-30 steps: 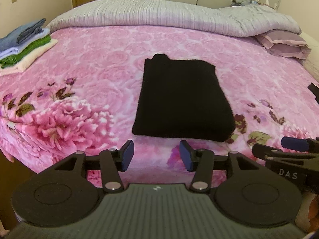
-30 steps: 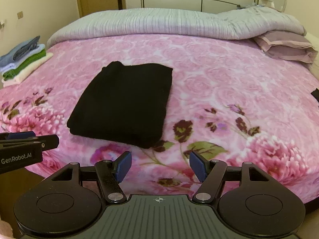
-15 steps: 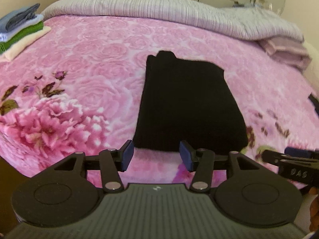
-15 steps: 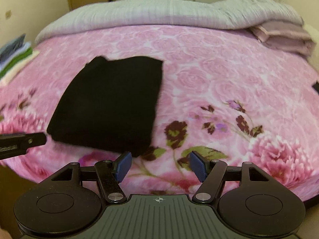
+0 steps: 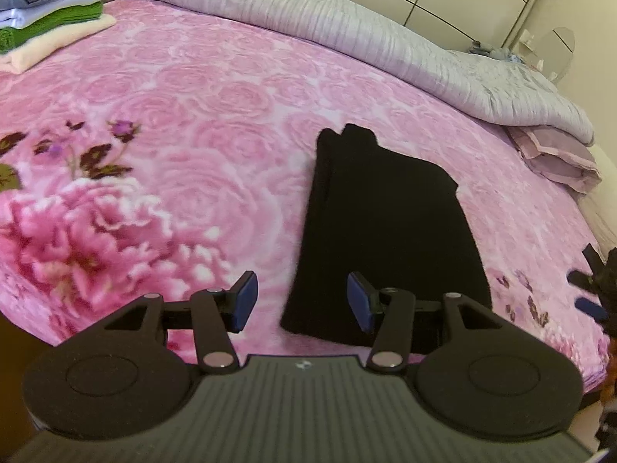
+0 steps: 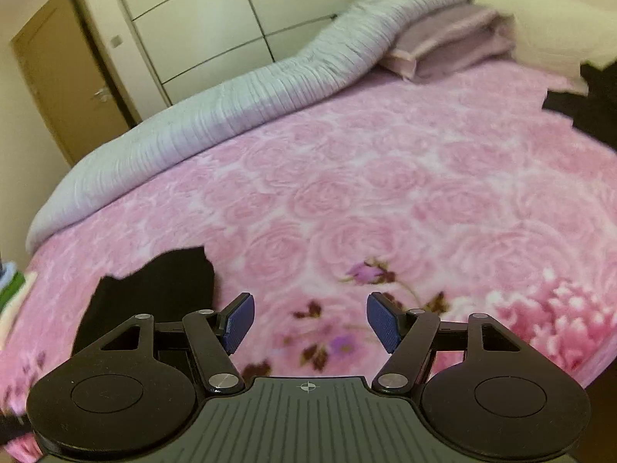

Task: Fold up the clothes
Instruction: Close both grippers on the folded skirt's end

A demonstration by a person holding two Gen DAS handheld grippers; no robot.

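Observation:
A folded black garment (image 5: 385, 227) lies flat on the pink floral bedspread (image 5: 193, 123). My left gripper (image 5: 300, 301) is open and empty, just above the garment's near left corner. The garment also shows in the right wrist view (image 6: 154, 297), at the lower left, partly hidden behind the gripper body. My right gripper (image 6: 308, 322) is open and empty over bare bedspread (image 6: 385, 193), to the right of the garment. The right gripper shows at the right edge of the left wrist view (image 5: 590, 289).
A stack of folded clothes (image 5: 46, 11) sits at the bed's far left corner. A grey rolled duvet (image 5: 347, 27) and a lilac pillow (image 5: 555, 154) lie along the far side. Another dark garment (image 6: 586, 100) lies at the bed's right edge. A door (image 6: 65, 88) and wardrobe stand behind.
Both grippers moved forward and lower over the bed. The left one closed in on the garment's near left corner. The right one swung rightward, away from the garment. Both stayed open.

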